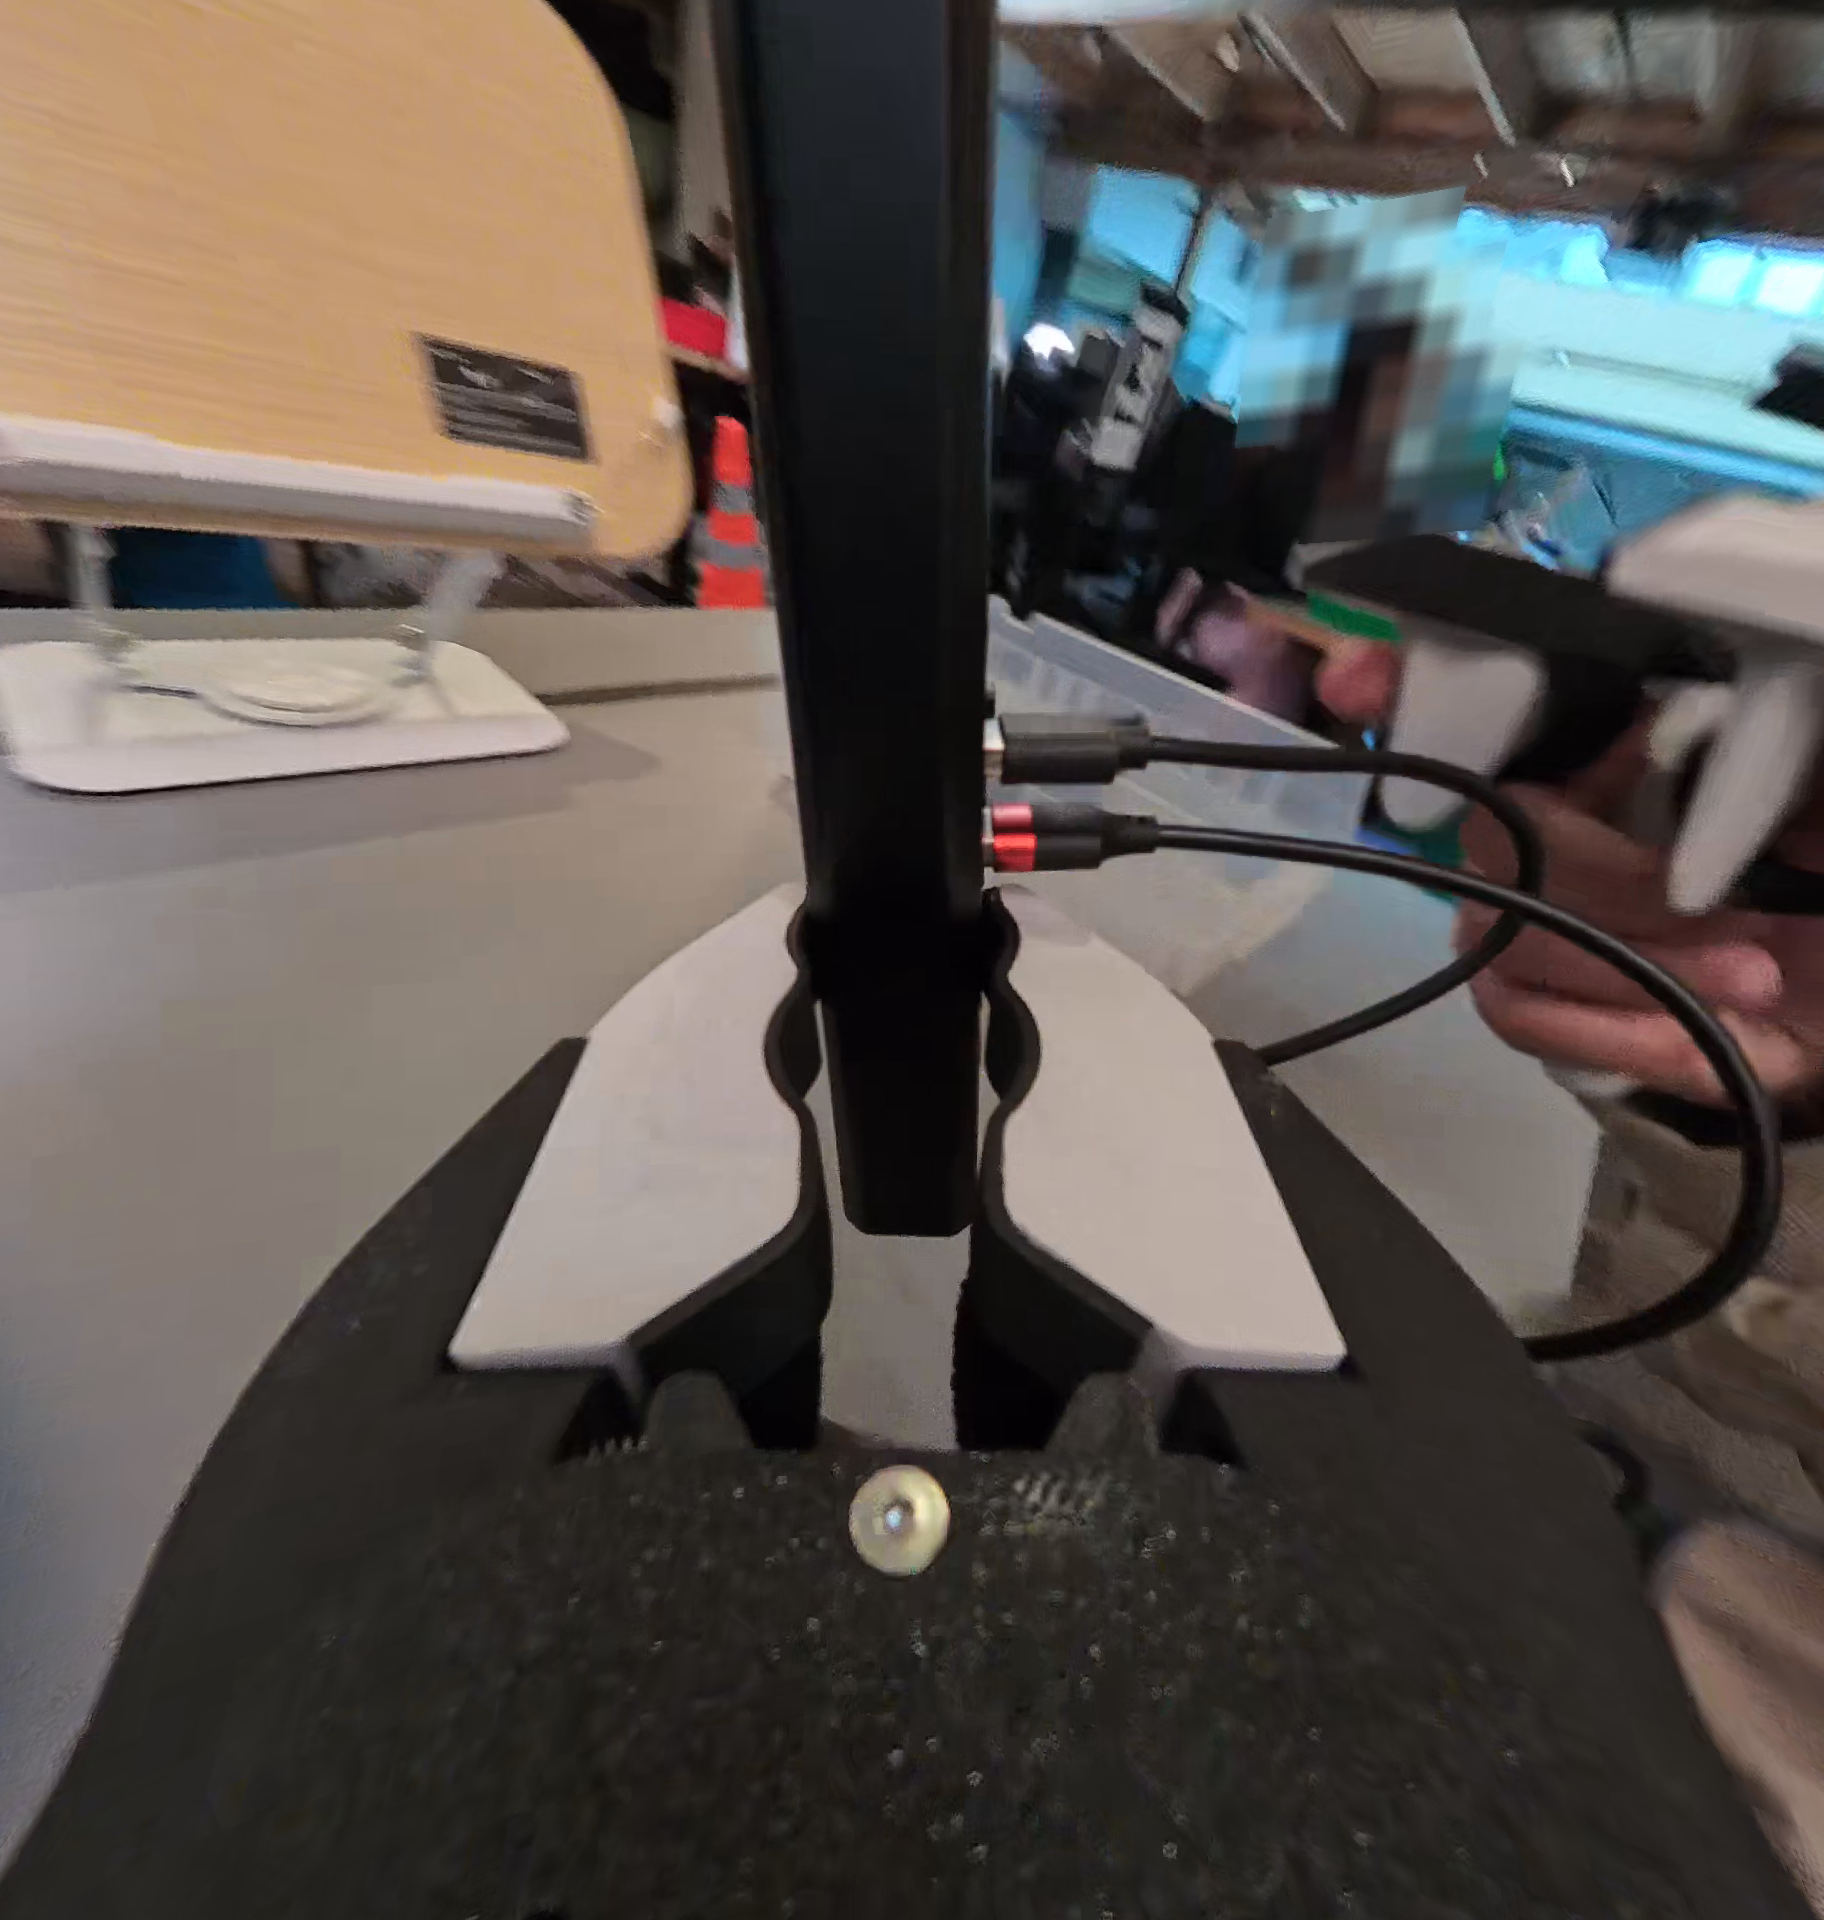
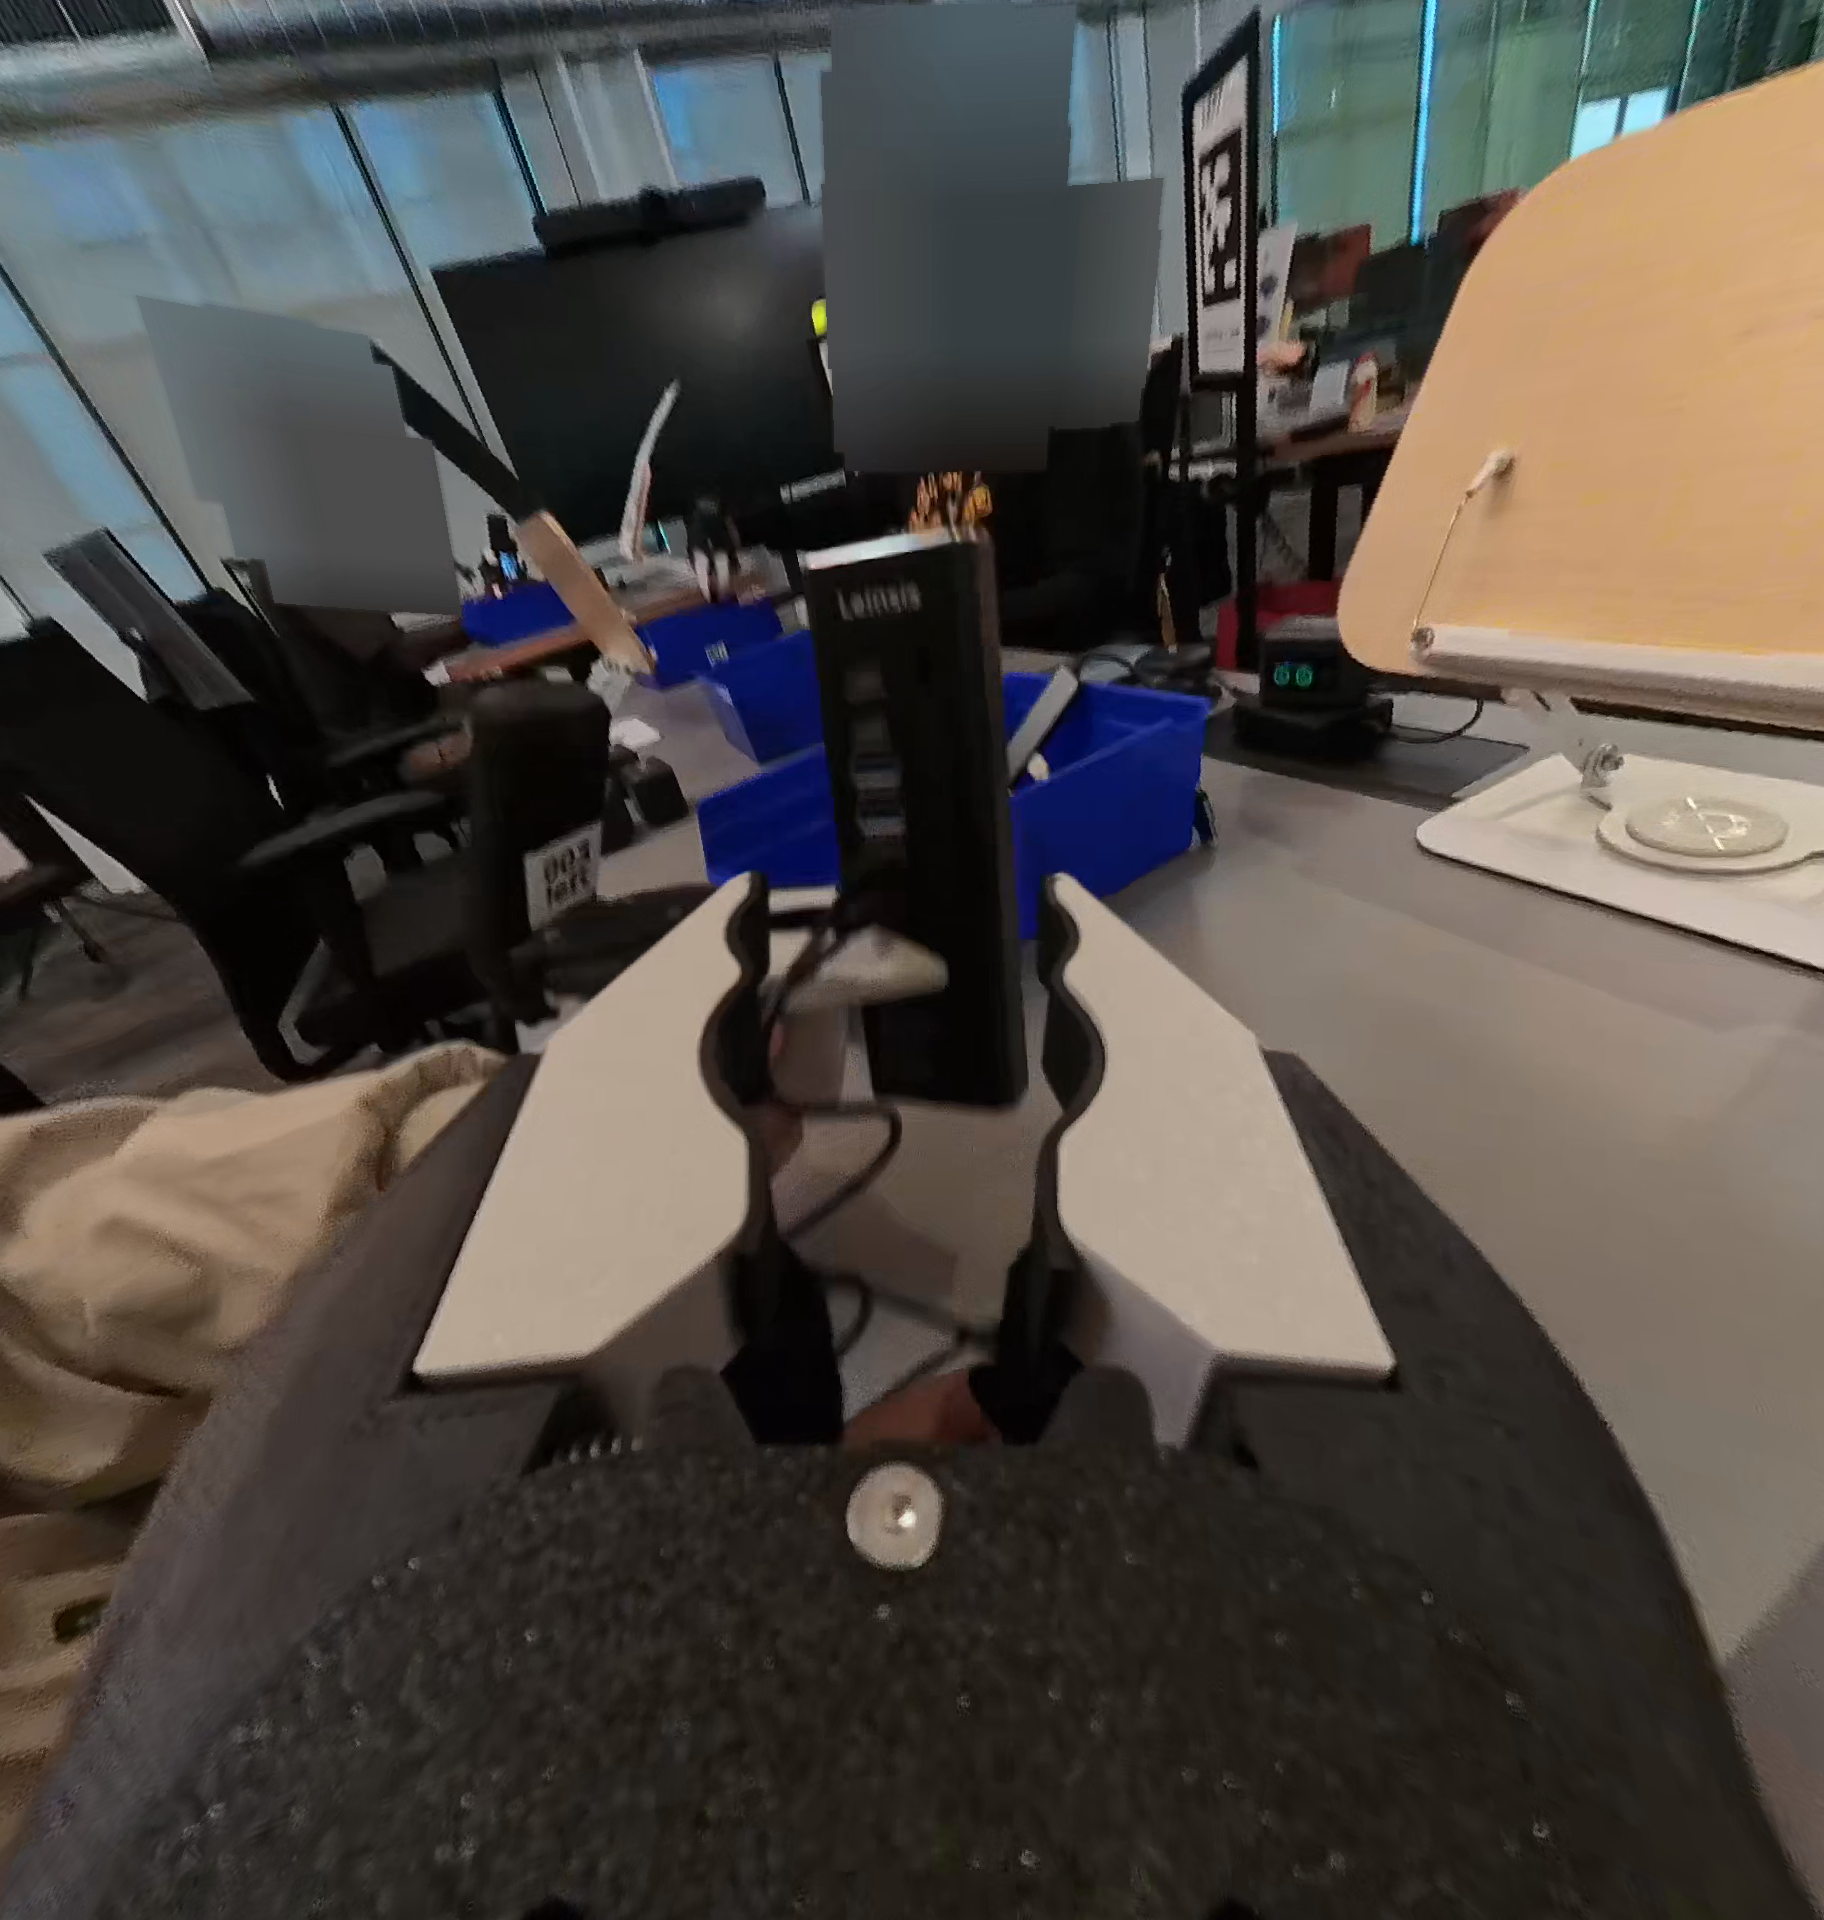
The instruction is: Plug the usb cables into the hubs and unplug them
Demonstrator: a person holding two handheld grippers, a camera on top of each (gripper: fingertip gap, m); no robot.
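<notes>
Left gripper (image 1: 897, 997) clamping an upright black USB hub (image 1: 866, 520) above the grey table (image 1: 316, 987); black-plug cable (image 1: 1069, 750) and red-plug cable (image 1: 1053, 837) sitting in its right side. Right gripper (image 2: 903, 940) hanging spread apart, gripping nothing, facing the hub (image 2: 913, 821).

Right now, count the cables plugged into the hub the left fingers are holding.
2. A black plug sits higher on the hub's right side, and a red plug just below it. The hub's upper part runs out of frame, so others could be hidden.
</notes>
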